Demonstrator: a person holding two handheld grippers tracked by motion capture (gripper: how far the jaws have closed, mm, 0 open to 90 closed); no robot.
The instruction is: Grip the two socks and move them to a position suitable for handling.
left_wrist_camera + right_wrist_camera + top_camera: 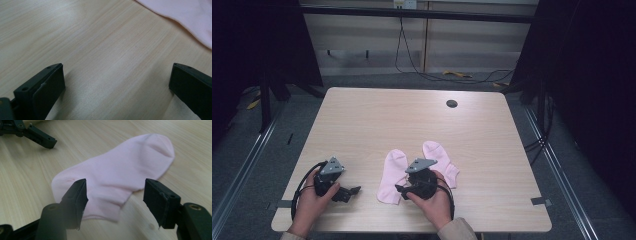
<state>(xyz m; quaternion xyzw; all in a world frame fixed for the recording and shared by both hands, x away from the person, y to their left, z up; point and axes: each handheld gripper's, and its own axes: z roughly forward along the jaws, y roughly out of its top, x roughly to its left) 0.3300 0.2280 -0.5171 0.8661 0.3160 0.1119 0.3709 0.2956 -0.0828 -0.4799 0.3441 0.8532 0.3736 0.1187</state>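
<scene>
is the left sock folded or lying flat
Flat. The left pink sock lies spread in one layer on the table, toe to cuff showing, no fold.

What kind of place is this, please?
Probably a lab recording station: a bare wooden table framed by dark curtains, floor rails beside it, and loose cables trailing behind.

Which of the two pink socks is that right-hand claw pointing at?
The left sock: the right claw points at its near end. The other sock lies behind that hand.
</scene>
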